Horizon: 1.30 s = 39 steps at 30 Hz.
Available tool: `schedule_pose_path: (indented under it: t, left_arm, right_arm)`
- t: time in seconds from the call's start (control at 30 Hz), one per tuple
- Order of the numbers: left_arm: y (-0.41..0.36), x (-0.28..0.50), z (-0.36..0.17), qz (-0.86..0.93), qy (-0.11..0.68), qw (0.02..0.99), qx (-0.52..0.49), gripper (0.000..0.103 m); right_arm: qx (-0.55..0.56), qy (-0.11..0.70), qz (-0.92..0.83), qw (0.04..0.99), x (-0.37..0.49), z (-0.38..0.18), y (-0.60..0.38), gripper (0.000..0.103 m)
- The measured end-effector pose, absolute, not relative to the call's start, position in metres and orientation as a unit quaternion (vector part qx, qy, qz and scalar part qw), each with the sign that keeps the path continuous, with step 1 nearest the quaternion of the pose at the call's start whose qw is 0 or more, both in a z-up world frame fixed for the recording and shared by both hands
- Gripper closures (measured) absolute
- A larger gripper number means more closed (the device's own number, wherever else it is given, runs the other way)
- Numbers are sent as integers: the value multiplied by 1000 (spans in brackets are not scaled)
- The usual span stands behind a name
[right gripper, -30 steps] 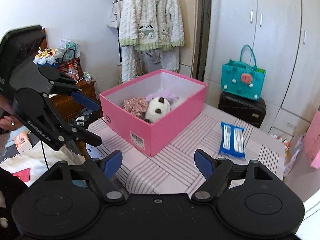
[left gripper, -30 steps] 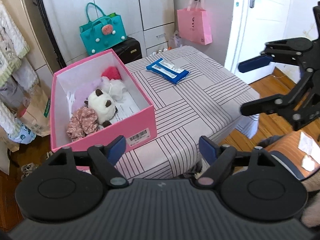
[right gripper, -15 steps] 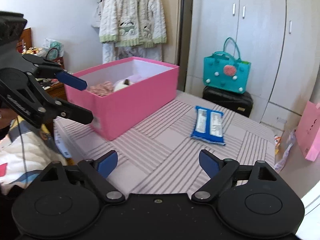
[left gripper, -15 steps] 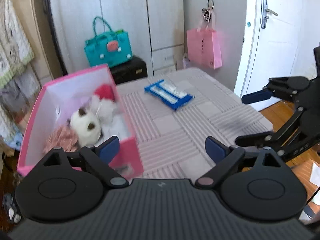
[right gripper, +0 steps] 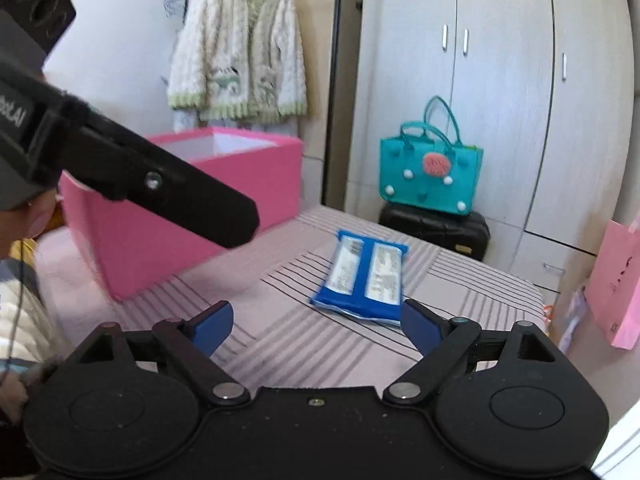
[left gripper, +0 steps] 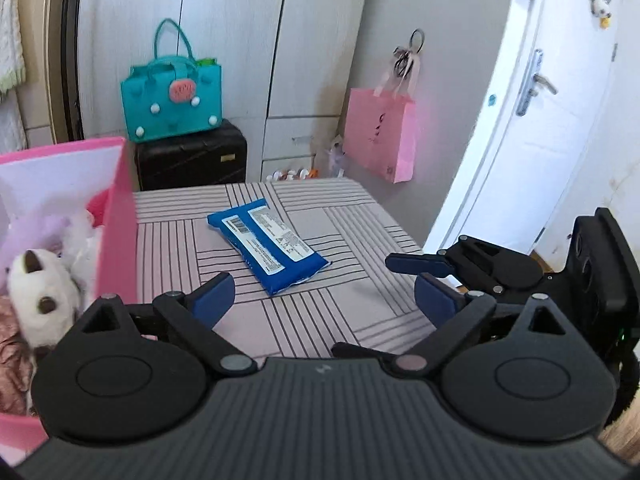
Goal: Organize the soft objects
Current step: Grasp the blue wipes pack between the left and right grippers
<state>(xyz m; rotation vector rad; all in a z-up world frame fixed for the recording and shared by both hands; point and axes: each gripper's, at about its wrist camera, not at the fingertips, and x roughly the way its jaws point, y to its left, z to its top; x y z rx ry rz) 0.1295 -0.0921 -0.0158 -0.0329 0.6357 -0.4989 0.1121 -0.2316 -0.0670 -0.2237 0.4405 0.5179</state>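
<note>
A blue wet-wipe pack (left gripper: 268, 248) lies flat on the striped table (left gripper: 352, 216), right of the pink box (left gripper: 116, 240). Inside the box are a white plush toy with brown ears (left gripper: 40, 292), a purple plush (left gripper: 32, 232) and a floral cloth (left gripper: 12, 352). My left gripper (left gripper: 324, 294) is open and empty, low over the table just short of the pack. My right gripper (right gripper: 318, 320) is open and empty too, and the pack (right gripper: 364, 276) lies just beyond its tips, toward the right finger. The two grippers face the pack from different sides.
Behind the table a teal bag (left gripper: 172, 100) sits on a black suitcase (left gripper: 192, 156), in front of white wardrobes. A pink paper bag (left gripper: 380, 136) hangs near a white door (left gripper: 532, 128). A white cardigan (right gripper: 240, 48) hangs beyond the box. The table's right edge (left gripper: 404, 232) drops to the floor.
Both grippers have sunk lower and come closer to the blue pack, and their jaws stand wider. The pink box has slid to the left edge of the left wrist view.
</note>
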Motion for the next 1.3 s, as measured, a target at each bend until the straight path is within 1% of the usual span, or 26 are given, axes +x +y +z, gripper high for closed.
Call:
schedule_pose_path:
  t: [0.13,0.17,0.27,0.37,0.4,0.43,0.6,0.8,0.83,0.9,0.93,1.0,1.03,1.1,1.23,1.3]
  left_arm:
    - [-103,155,-34,-236,334,912,-35,9]
    - [-104,161,-38,-237,341,909,-43,11]
    - [-106,178,-50,-229,354,904,-65,22]
    - [-106,197,-59,-208,357,908,-74,25]
    - [-105,203,-62,-198,358,909,-79,29]
    - [-105,208,-64,-190,359,910,-81,30]
    - [-102,233,-78,-146,371,911,-103,34]
    - [-97,243,-87,-121,369,911,-142,39]
    - [-96,245,-88,-123,370,909,-145,40]
    - [-96,248,-92,-125,376,906,-147,44]
    - [-96,248,-93,-125,379,905,-148,45]
    - [-96,248,-97,-128,380,903,-151,51]
    - [-97,248,-99,-130,382,902,-152,51]
    - [-98,246,-100,-132,378,904,-150,54]
    - [-102,240,-101,-147,378,902,-152,55]
    - [-102,238,-102,-159,380,896,-167,59]
  right_arm:
    - [-102,244,250,931,142,-77,-231,10]
    - [-102,254,251,928,150,-78,-230,9]
    - [-117,277,253,920,177,-84,-220,6]
    - [-129,291,249,915,196,-87,-215,6]
    - [-127,296,254,912,202,-88,-214,6]
    - [-125,301,256,910,208,-89,-214,6]
    - [-108,324,256,904,234,-98,-212,6]
    - [-87,335,262,901,247,-100,-207,5]
    - [-86,334,261,902,246,-101,-207,7]
    - [-83,332,258,903,243,-99,-208,17]
    - [-80,333,254,904,240,-97,-210,19]
    - [-78,339,247,904,237,-95,-212,23]
    - [-78,339,244,905,234,-95,-212,25]
    - [-74,339,241,906,228,-95,-214,26]
    - [-60,342,237,907,221,-95,-215,27]
    - [-46,343,231,909,217,-96,-217,27]
